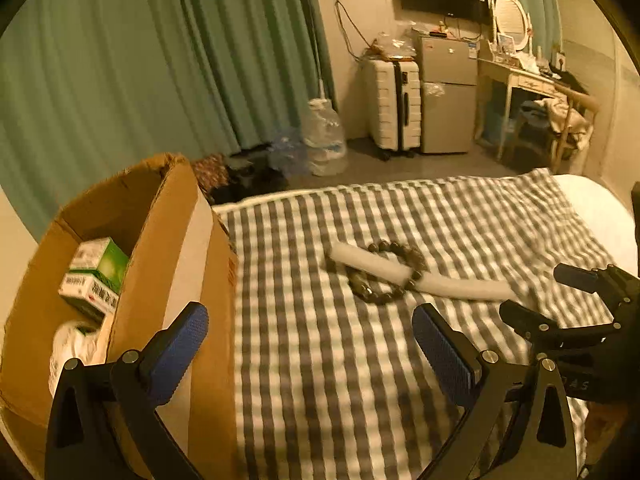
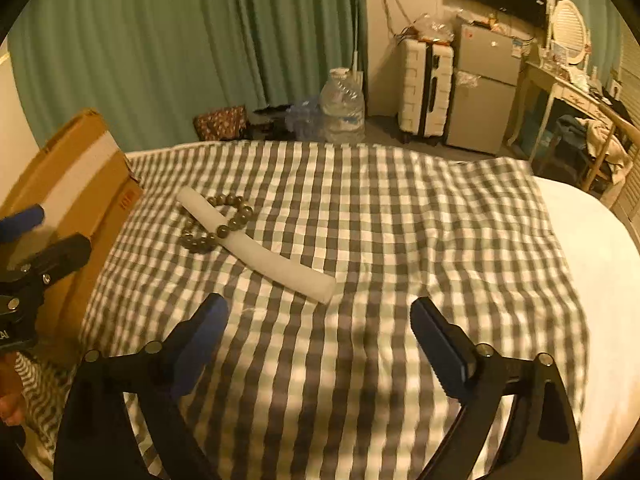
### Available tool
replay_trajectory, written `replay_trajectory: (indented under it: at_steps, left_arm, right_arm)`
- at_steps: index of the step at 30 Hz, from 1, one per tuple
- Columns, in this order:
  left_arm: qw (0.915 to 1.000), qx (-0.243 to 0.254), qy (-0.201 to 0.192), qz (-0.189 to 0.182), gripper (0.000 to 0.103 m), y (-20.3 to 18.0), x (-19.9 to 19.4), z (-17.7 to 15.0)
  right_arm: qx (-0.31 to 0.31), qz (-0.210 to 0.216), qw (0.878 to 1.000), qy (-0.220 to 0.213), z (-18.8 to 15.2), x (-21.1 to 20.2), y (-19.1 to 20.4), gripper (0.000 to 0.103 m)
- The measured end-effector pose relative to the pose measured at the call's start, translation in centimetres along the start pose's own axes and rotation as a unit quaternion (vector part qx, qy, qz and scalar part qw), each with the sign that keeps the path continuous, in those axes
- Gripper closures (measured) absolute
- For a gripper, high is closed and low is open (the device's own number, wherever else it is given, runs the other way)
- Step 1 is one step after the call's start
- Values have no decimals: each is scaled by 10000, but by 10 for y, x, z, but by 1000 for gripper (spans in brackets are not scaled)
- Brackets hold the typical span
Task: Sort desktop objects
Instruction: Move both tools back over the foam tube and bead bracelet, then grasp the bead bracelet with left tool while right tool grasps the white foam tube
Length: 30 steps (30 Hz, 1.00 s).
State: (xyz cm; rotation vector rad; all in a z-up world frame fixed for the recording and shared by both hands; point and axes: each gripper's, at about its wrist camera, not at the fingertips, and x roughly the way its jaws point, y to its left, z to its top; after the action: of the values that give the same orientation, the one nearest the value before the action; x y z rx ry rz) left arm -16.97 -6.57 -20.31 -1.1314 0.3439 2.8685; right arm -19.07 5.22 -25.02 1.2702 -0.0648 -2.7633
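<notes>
The cardboard box point(image 1: 176, 240) held green-and-white cartons point(image 1: 98, 276), print too small to read. A bead bracelet point(image 2: 216, 222) ringed a white foam tube point(image 2: 256, 246) on the checked bed cover point(image 2: 360, 220). Left claw point(image 1: 310, 344) and right claw point(image 2: 320, 338) gaped empty.

Your cardboard box point(image 1: 176, 240) runs off the left wrist view's lower left edge, so you cannot see its whole floor; the white bag point(image 1: 72, 344) inside it is half hidden behind the box wall. The print on the green-and-white cartons point(image 1: 96, 276) is too small for you to read. Where the bead bracelet point(image 2: 216, 224) passes under the white foam stick point(image 2: 256, 246), part of its loop is hidden. The right gripper point(image 1: 560, 292) shows blurred at that view's right edge, its body cut off.
</notes>
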Motion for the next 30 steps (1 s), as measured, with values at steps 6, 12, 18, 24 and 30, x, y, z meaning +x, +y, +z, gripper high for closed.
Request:
replay_trajectory:
  at_steps: [6, 12, 18, 24, 30]
  left_arm:
    - [9992, 136, -268, -267, 0, -18, 6, 14]
    - [9970, 467, 40, -621, 0, -45, 46, 11]
    - [9955, 361, 165, -856, 0, -48, 74, 9]
    - [9955, 310, 216, -870, 0, -54, 89, 6]
    - [9917, 325, 441, -1163, 1, -74, 100, -1]
  right_arm:
    - [-389, 43, 9991, 142, 9, 39, 11, 25]
    - [-677, 147, 9974, 209, 4, 58, 18, 47]
    - [-802, 407, 9956, 259, -2, 51, 18, 79]
    - [-491, -32, 9987, 151, -7, 36, -20, 93]
    - [-190, -599, 9980, 4, -1, 13, -63, 93]
